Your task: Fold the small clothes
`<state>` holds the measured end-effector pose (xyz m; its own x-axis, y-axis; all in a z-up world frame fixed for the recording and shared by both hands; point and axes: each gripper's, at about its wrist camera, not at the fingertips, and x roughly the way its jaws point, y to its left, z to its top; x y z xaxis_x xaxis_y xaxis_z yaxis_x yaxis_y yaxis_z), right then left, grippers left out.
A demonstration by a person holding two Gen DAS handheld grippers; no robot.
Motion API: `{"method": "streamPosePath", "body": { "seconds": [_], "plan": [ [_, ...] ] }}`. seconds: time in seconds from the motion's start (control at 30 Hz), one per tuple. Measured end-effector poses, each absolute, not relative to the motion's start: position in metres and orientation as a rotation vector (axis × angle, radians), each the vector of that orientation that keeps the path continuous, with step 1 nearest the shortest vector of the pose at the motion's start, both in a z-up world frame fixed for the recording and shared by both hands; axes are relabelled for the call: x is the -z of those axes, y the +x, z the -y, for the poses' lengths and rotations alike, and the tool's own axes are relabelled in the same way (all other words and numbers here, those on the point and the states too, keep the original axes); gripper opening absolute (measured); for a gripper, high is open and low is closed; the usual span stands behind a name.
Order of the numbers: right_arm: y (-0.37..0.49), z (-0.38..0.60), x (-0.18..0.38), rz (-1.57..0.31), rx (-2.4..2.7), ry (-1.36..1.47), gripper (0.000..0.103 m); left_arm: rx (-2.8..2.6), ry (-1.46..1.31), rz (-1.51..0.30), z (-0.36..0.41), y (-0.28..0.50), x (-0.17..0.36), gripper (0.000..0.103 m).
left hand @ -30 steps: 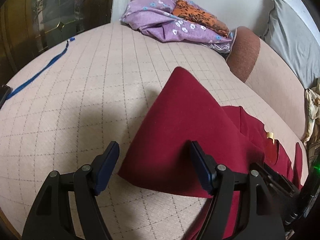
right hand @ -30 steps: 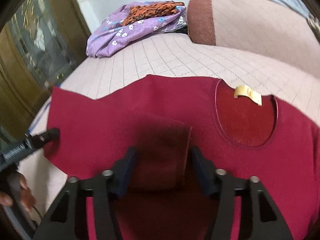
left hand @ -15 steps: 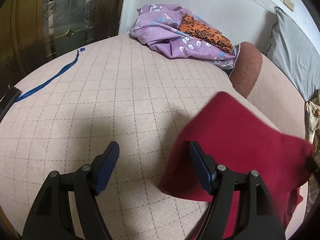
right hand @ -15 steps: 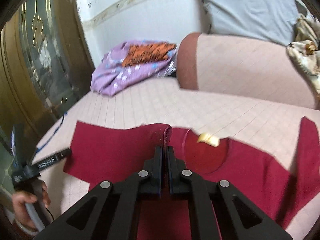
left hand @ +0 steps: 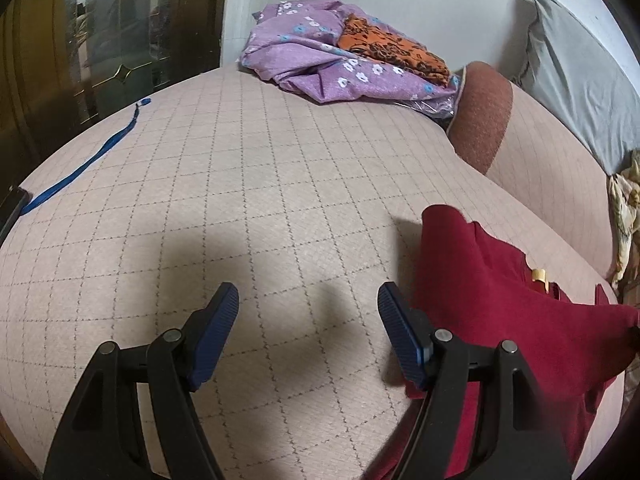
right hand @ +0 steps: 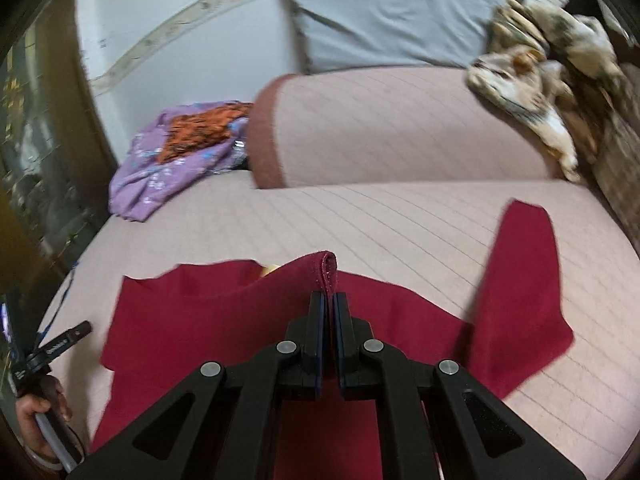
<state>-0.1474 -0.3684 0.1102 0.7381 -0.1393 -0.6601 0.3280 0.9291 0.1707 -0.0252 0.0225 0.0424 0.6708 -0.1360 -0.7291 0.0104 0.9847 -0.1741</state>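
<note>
A red shirt (right hand: 224, 320) lies on a bed (left hand: 248, 184). The right hand-held gripper (right hand: 329, 308) pinches a raised fold of it at 12 o'clock. The left hand-held gripper (left hand: 308, 332) gapes empty, shirt at its 3 o'clock. Unpinned, the shirt may drag and bunch.

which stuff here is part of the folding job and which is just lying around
Part of the job:
red shirt
right gripper, shut on a fold of the shirt
left gripper, open over the sofa

Lying about:
purple cloth
orange cloth
blue strap
grey pillow
</note>
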Motion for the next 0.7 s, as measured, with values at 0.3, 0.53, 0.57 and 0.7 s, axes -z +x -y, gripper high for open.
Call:
{"method": "streamPosePath", "body": {
  "seconds": [0.3,0.53,0.57,0.7],
  "plan": [
    [-0.159,0.401,-0.074,-0.772,0.418,0.305,0.004,0.092,-0.127,-0.834,-0.015,-0.025,-0.041,0.072],
    [-0.154,0.415,-0.039,-0.870,0.468,0.295,0.003,0.109,-0.098,-0.830,-0.008,-0.026,-0.041,0.072],
    [-0.154,0.418,-0.032,-0.894,0.466,0.313,0.003,0.109,-0.094,-0.832,-0.008,-0.026,-0.041,0.072],
    [-0.162,0.418,-0.037,-0.887,0.446,0.395,0.025,0.104,-0.099,-0.842,-0.010,-0.025,-0.041,0.072]
  ]
}}
